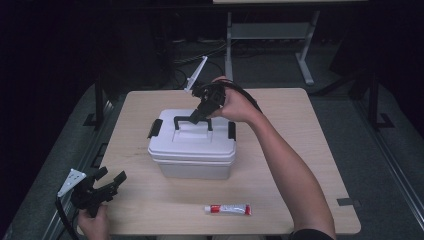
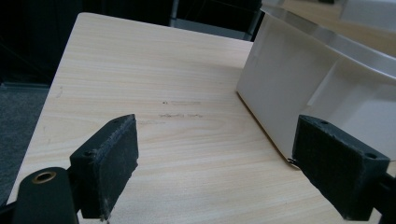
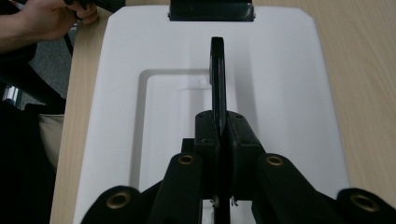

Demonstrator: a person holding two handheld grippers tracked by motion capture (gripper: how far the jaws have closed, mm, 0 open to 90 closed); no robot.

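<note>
A white plastic storage box with black latches stands in the middle of the wooden table. Its black carry handle stands upright on the lid. My right gripper reaches down from the far side and is shut on that handle. In the right gripper view the thin handle runs straight out from between the pressed pads over the white lid. My left gripper rests at the table's near left corner, open and holding nothing. In the left gripper view its pads frame bare table and the box's side wall.
A small white tube with a red end lies near the front edge of the table. A table frame stands on the floor beyond the far edge. In the right gripper view the other hand holds its gripper past the lid's far left corner.
</note>
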